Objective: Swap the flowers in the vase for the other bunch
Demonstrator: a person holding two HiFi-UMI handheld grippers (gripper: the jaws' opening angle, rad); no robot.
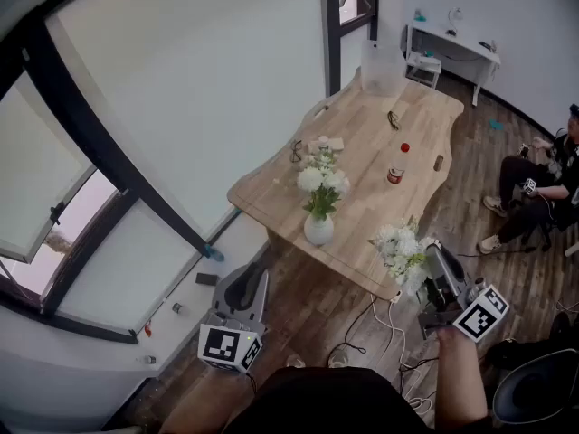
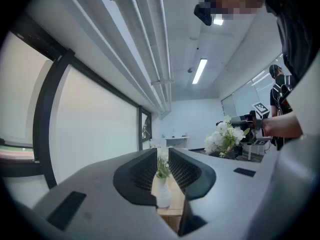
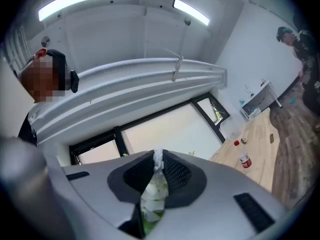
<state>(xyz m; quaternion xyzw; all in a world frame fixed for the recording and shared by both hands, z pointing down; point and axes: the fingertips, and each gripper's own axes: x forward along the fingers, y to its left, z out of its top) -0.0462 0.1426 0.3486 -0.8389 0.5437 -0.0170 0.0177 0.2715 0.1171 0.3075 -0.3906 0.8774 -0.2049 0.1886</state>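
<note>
The left gripper (image 2: 162,154) sits short of the bench (image 1: 380,208). Its jaws are a narrow gap apart with nothing in them, and they aim level at the vase (image 1: 317,230). The vase stands upright near the bench's near edge, with its white flowers (image 1: 321,183) pointing straight up. To its right, just off the bench's edge, the other bunch (image 1: 403,251) lies roughly level. Its blooms point toward the bench and its stems run back into the right gripper (image 3: 157,155), whose jaws are clamped on them.
</note>
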